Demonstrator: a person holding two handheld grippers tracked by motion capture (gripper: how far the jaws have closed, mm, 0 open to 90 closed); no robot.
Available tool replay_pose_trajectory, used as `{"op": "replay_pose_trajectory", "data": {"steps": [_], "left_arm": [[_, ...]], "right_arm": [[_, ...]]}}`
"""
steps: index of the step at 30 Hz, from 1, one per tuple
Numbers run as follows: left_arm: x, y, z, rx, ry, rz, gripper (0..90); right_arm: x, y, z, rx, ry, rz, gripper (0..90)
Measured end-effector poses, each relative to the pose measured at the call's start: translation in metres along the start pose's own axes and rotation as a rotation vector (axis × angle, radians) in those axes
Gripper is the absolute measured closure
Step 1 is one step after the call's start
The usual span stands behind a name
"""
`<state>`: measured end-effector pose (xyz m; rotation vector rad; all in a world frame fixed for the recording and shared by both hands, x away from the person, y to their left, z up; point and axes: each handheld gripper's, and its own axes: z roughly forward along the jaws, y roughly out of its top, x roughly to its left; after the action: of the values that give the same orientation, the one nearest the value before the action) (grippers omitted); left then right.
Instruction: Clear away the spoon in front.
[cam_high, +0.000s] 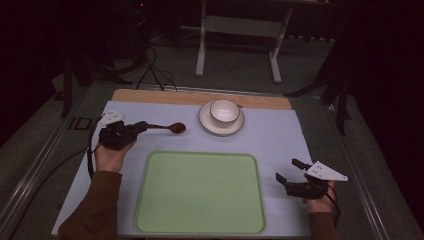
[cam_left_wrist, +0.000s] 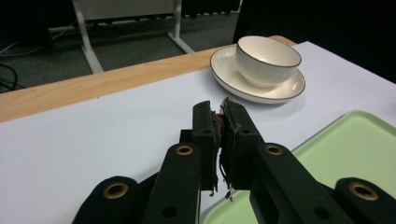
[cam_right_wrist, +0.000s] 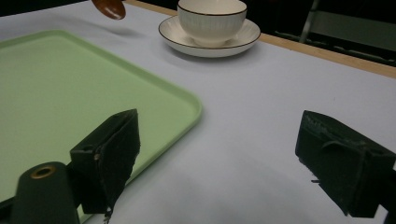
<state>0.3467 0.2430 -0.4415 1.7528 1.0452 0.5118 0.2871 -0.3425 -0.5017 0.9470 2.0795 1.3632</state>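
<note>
While we've got the left tongs clamped on the wooden spoon, lifted just off the bench left of the cup and saucer, it isn't set down anywhere yet. Our right tongs sit apart, idle beside the green tray.

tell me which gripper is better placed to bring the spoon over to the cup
Left. The left gripper is already shut on the spoon, its bowl near the cup. The right gripper sits open beside the tray.
</note>
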Motion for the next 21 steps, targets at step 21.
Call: {"op": "replay_pose_trajectory", "data": {"steps": [21], "left_arm": [[-0.007, -0.032, -0.027, 0.017, -0.011, -0.007, 84.1]], "right_arm": [[0.0, 0.0, 0.0, 0.001, -0.002, -0.001, 13.5]]}}
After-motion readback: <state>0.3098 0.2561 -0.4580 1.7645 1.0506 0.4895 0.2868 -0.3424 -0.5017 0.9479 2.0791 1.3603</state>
